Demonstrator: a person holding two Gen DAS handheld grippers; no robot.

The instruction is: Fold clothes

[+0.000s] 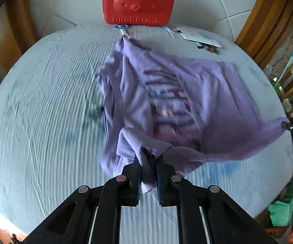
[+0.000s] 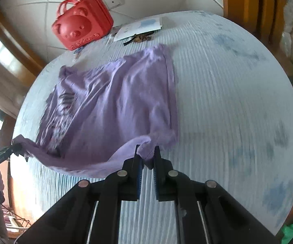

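Right gripper (image 2: 147, 158) fingers (image 2: 137, 158) pinching lilac shirt (image 2: 109, 101) corner, pale blue cloth (image 2: 227, 101), red bear case (image 2: 81, 28)

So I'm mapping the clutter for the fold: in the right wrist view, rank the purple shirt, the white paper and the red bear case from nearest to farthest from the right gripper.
1. Purple shirt: its near corner is pinched in the right gripper fingers.
2. White paper: far edge of the bed, beyond the shirt.
3. Red bear case: upper left, slightly farther back; a close call with the paper.
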